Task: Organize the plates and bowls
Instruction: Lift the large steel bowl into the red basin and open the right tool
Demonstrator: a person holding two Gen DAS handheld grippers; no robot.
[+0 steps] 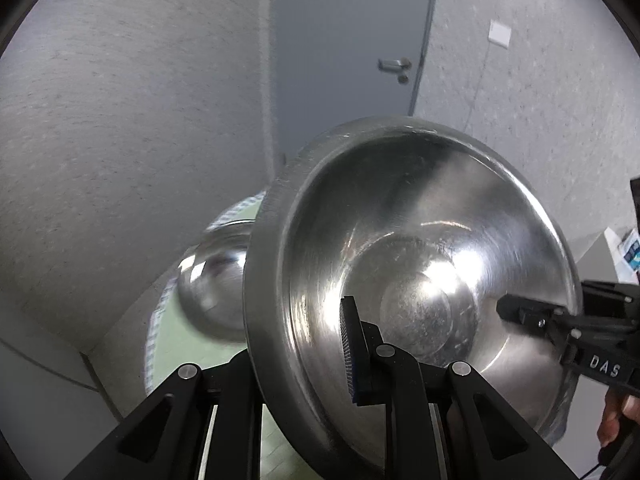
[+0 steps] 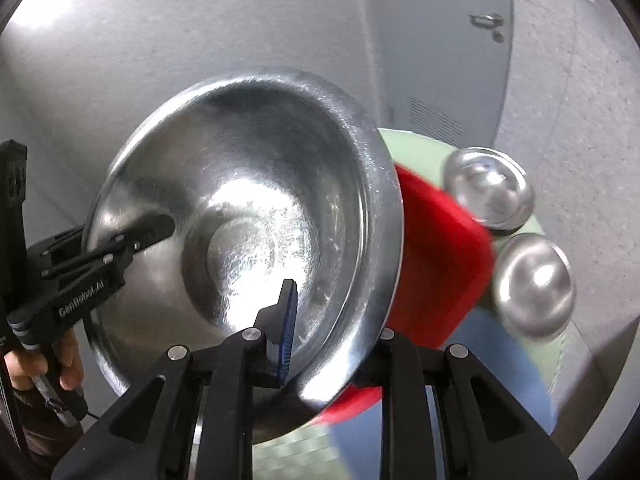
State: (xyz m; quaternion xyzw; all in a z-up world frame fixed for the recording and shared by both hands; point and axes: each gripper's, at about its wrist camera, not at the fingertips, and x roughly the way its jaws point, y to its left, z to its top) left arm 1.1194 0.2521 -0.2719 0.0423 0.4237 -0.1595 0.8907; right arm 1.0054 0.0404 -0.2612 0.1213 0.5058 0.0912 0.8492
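Observation:
A large steel bowl [image 1: 420, 264] is held in the air, tilted, by both grippers. My left gripper [image 1: 296, 356] is shut on its left rim, one blue-padded finger [image 1: 352, 352] inside the bowl. My right gripper [image 2: 340, 332] is shut on the bowl's [image 2: 248, 224] right rim, one finger [image 2: 286, 332] inside. Each gripper shows in the other's view, the right gripper [image 1: 532, 316] and the left gripper [image 2: 132, 236]. Below lie a red plate [image 2: 436, 264] and smaller steel bowls [image 2: 488, 188], [image 2: 534, 284], [image 1: 212, 288].
A round table with a pale green cloth [image 2: 416, 148] stands below, by grey walls. A grey door [image 1: 352, 40] is behind. A blue patch [image 2: 504, 360] lies on the table's near side.

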